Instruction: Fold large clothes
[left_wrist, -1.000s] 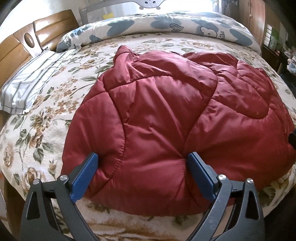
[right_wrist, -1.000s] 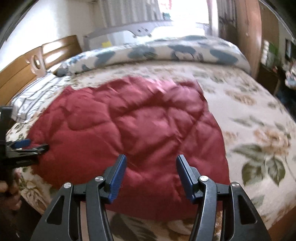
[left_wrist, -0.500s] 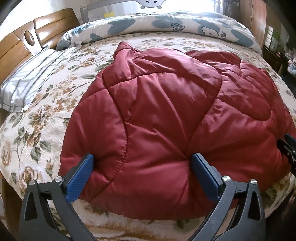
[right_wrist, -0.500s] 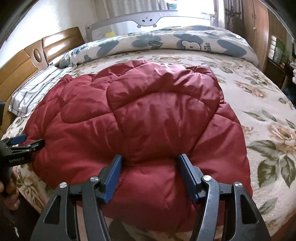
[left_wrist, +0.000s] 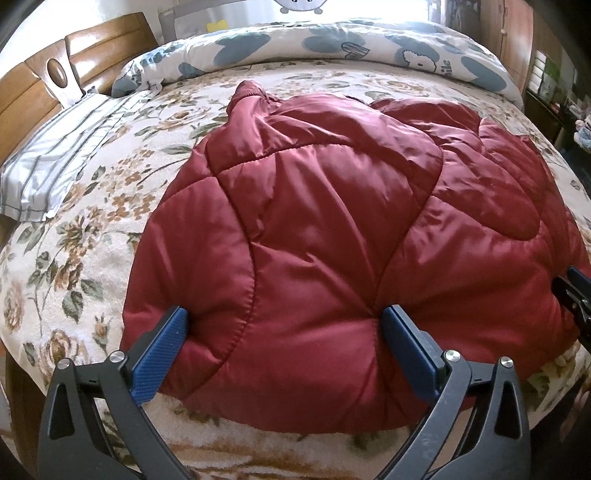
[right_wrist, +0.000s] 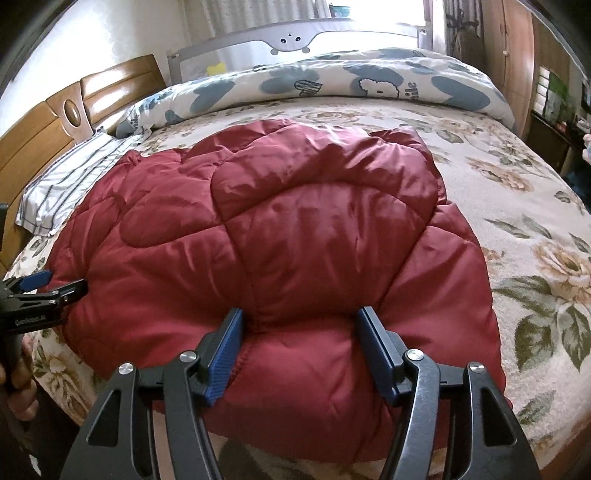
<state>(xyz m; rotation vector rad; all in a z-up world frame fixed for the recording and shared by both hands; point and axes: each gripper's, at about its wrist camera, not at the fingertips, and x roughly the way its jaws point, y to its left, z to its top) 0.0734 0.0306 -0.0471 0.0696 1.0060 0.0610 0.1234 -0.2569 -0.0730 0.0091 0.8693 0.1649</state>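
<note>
A dark red quilted jacket (left_wrist: 332, 236) lies spread across the middle of both frames on a bed covered by a floral bedspread (left_wrist: 92, 236), its near hem running along the lower part of each view.

In the left wrist view, the left tongs (left_wrist: 284, 350) fill the bottom of the frame with their blue pads set wide apart; the puffy hem bulges up between them. The left pad (left_wrist: 162, 354) presses against the jacket's lower left corner and the right pad sits in a quilted seam, but the jaws are not closed on the fabric. At the right edge of this frame, part of the other tool shows against the jacket's side.

In the right wrist view, the right tongs (right_wrist: 299, 350) occupy the bottom centre, also parted, with a rounded roll of the hem swelling between the two blue pads (right_wrist: 225, 354). The pads seem to touch the padding on both sides, though the bulging cloth hides how firmly. At the left edge of the frame, the left tongs appear side-on against the jacket's edge, held by a hand (right_wrist: 18, 373) in the lower left corner.

Along the top of both frames lies a white and blue duvet (right_wrist: 332, 85). A striped pillow (left_wrist: 55, 162) sits at the upper left, beside a wooden headboard (left_wrist: 33, 88).
</note>
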